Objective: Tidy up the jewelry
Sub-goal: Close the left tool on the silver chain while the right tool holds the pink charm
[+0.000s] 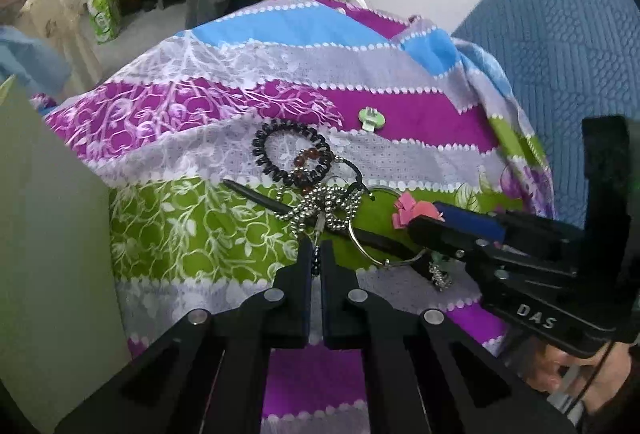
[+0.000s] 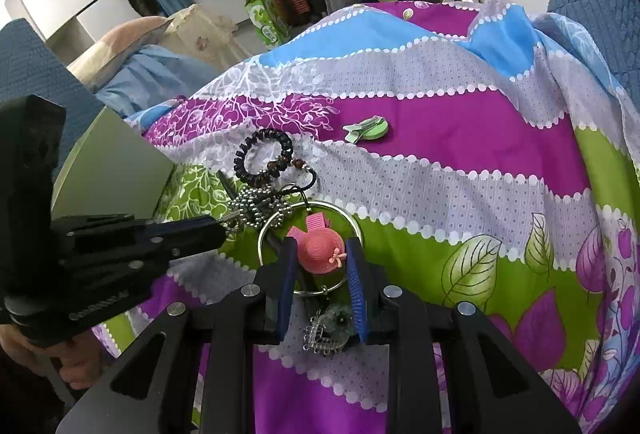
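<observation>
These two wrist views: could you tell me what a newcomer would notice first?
The loud striped bedspread in purple, blue and green fills both. On it lies a tangled jewelry pile; the right gripper grips a pink hat clip, and the left gripper is shut on a thin dark strand at the pile's near edge.

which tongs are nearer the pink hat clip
Right. The right tongs straddle the pink hat clip; the left tongs are off to its side, shut on the bead chain.
</observation>
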Tool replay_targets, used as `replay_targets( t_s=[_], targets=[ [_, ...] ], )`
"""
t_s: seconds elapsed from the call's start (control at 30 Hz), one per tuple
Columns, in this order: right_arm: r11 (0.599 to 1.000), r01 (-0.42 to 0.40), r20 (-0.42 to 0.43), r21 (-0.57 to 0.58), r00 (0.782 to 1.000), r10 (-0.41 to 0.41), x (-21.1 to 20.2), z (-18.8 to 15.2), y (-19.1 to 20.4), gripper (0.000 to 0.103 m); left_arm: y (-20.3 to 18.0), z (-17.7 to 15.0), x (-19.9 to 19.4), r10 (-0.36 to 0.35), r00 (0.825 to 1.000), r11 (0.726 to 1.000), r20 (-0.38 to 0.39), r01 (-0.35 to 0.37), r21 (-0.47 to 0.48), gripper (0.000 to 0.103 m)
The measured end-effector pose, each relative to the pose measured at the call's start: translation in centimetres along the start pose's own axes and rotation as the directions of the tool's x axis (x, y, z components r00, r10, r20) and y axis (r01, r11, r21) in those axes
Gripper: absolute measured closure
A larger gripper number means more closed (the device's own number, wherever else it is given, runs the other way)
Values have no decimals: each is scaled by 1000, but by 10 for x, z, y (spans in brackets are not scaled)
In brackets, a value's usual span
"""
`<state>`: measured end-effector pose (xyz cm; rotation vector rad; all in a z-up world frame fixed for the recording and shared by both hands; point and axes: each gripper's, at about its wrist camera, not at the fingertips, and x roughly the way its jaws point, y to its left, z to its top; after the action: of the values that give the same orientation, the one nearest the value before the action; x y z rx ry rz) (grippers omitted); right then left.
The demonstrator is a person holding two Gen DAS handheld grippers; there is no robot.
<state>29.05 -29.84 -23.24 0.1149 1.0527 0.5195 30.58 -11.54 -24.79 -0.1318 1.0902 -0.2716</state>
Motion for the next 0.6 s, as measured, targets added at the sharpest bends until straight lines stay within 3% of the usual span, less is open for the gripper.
replay_targets(
  t_s=[0.27, 0.47, 0.6],
  targets=[
    [1000, 2, 28, -22, 1000, -1, -8, -1, 16, 81, 6, -17, -23, -32, 999, 998, 28, 33, -48, 102],
    [999, 24, 1, -45, 1000, -24, -1, -5, 22, 81, -8, -22, -26, -25, 998, 1000, 50, 24, 20, 102],
    [999, 25, -12, -23, 1000, -25, 3, -5, 15, 81, -11, -34, -26, -29, 999, 999, 24, 30, -12, 102]
  ],
)
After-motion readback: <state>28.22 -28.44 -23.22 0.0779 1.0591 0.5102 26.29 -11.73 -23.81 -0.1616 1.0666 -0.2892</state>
